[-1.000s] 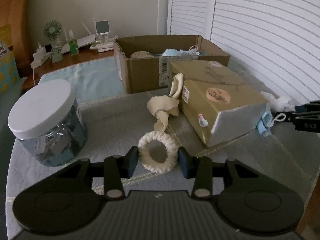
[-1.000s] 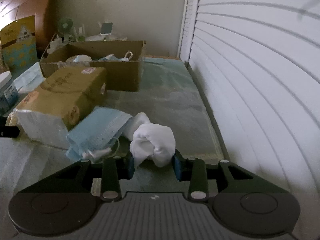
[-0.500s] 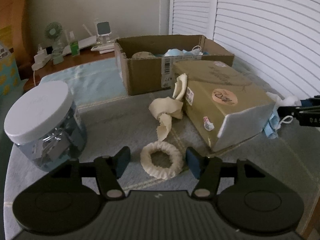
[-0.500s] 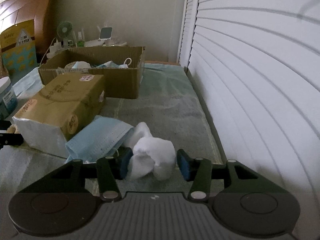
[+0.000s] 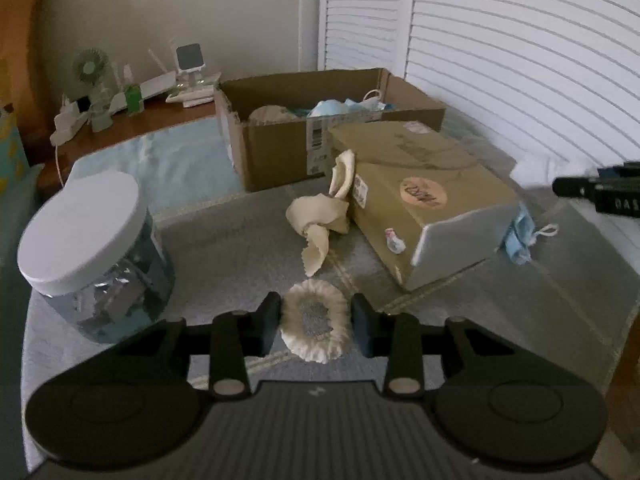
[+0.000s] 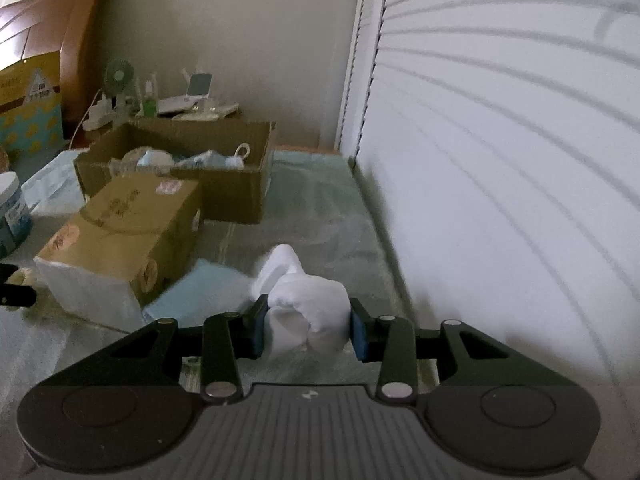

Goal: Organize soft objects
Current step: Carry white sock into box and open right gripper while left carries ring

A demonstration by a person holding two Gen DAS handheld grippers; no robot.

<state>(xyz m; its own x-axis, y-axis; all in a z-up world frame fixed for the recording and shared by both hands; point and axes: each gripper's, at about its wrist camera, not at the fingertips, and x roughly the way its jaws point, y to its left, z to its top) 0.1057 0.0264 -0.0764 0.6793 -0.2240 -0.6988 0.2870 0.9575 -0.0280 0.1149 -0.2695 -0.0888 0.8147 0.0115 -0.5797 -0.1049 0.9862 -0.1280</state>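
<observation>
1. the open cardboard box [image 5: 280, 152] sits far across the grey mat [image 5: 224, 240] and already holds masks and a cream bundle; it looks like the place for the soft things.
2. the wrapped tissue pack [image 5: 420, 216] lies between both grippers and the box, so each load must rise over or pass around it.
3. the white-lidded jar [image 5: 88, 248] stands near left, clear of that path.
4. the step in hand is the pickup. the right gripper [image 6: 306, 326] is clamped on a white sock bundle [image 6: 316, 316], near right beside a blue mask [image 6: 192, 292].
5. the left gripper [image 5: 314, 322] is closing on the cream scrunchie [image 5: 316, 336], pads pressing its sides.
6. next, i judge, both lift and carry to the box; a cream cloth strip [image 5: 320, 220] remains by the pack.
</observation>
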